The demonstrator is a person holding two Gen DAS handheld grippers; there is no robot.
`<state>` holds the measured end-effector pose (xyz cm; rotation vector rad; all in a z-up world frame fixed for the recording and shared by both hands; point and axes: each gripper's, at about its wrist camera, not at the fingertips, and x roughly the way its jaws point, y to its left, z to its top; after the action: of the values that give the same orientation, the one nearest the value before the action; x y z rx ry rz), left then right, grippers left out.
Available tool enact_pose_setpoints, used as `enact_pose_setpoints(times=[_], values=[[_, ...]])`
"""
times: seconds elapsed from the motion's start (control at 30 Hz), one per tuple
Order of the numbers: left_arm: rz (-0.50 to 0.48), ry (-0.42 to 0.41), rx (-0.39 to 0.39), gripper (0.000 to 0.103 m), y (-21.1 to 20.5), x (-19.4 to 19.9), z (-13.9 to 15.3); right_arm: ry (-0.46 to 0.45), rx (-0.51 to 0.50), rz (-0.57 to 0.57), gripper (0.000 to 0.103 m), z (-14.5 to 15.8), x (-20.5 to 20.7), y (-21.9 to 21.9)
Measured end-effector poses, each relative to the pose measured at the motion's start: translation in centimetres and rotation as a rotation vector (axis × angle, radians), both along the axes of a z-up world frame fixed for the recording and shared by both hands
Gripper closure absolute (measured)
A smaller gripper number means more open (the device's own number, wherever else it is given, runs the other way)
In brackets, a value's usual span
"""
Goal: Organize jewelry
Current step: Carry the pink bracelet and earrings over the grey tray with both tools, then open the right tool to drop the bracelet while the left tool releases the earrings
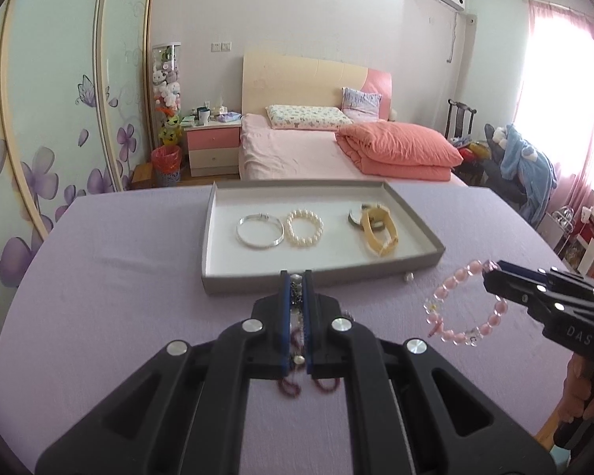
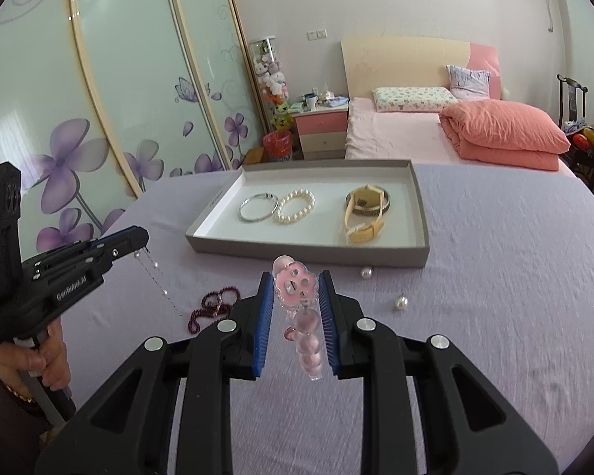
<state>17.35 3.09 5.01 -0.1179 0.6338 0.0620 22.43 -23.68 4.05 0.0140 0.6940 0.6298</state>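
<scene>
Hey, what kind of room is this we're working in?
Most likely a bedroom: a bed with pillows and a folded quilt, a nightstand beside it, and sliding wardrobe doors.

A matt lilac cloth, faintly creased, covers the surface [image 2: 495, 277]. The tray [image 2: 309, 251] looks like matt grey card with a smooth white lining. Inside lie a shiny metal bangle [image 2: 257, 206], a glossy pearl bracelet [image 2: 296, 206] and a watch [image 2: 366, 213] with a smooth yellowish strap. Each black claw looks matt plastic; the pink bead bracelet [image 1: 461, 308] is glassy, translucent.
</scene>
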Motion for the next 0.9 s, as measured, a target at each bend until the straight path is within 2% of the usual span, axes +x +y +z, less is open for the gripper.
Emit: enact_pose_setpoints(times=[0.4,0.67,0.9], values=[[0.01,-0.017,-0.014,0.097,1.5,6.5,1.0,-0.021,0.01,-0.036,0.079,1.0,6.1,1.4],[0.029,-0.002,-0.008,0.097,2.5,11.5,0.1,-0.003,0.015,-0.014,0.079,0.1,11.3,4.8],[0.043,0.02,-0.004,0.097,3.5,15.5,-1.0,0.055,0.042,-0.006,0.079,-1.9,16.2,6.8]])
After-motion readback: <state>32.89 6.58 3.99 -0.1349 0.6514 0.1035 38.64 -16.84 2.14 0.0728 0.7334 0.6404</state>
